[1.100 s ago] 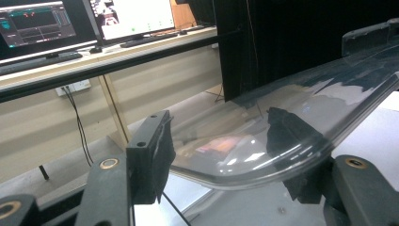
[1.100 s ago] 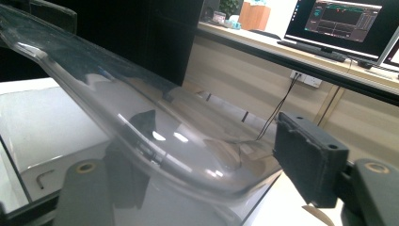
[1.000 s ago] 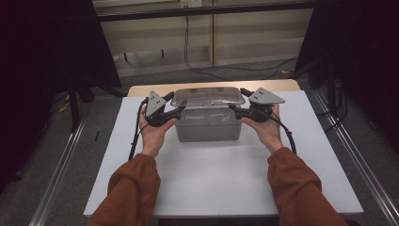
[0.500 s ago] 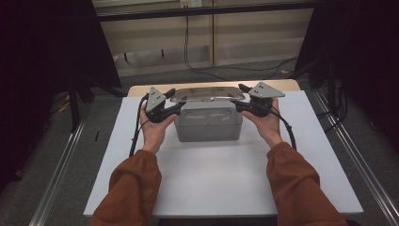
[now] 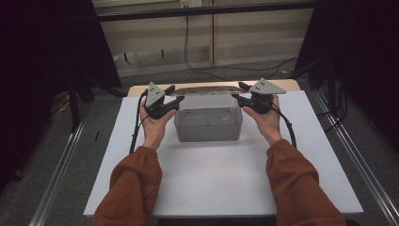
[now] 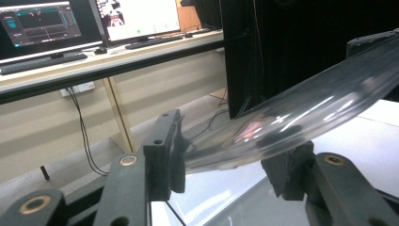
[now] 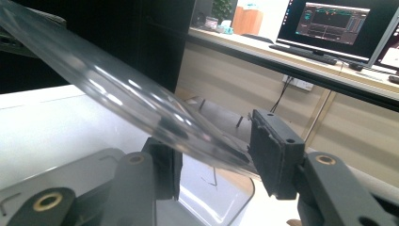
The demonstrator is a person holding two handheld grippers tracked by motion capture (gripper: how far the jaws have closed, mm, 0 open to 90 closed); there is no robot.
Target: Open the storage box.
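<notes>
A clear plastic lid (image 5: 205, 88) hangs just above an open grey see-through box (image 5: 208, 126) on the white table. My left gripper (image 5: 173, 95) holds the lid's left end and my right gripper (image 5: 239, 92) its right end. Both sets of jaws have just been closing, with the lid's rim between them. In the left gripper view the lid (image 6: 306, 110) runs slanting from between the fingers (image 6: 162, 153) of the left gripper (image 6: 226, 160). In the right gripper view the lid (image 7: 117, 96) ends between the pads (image 7: 275, 153) of the right gripper (image 7: 219, 162).
The white table top (image 5: 221, 183) stretches from the box to the near edge. A wooden board (image 5: 291, 84) shows behind the box. Desks with lit monitors (image 6: 44, 23) stand beyond, with cables on the floor (image 5: 197, 66) and metal rails at both sides.
The lid has come up off the box, whose open top now shows. Both grippers have risen slightly with it and their jaws stand narrower on its ends.
</notes>
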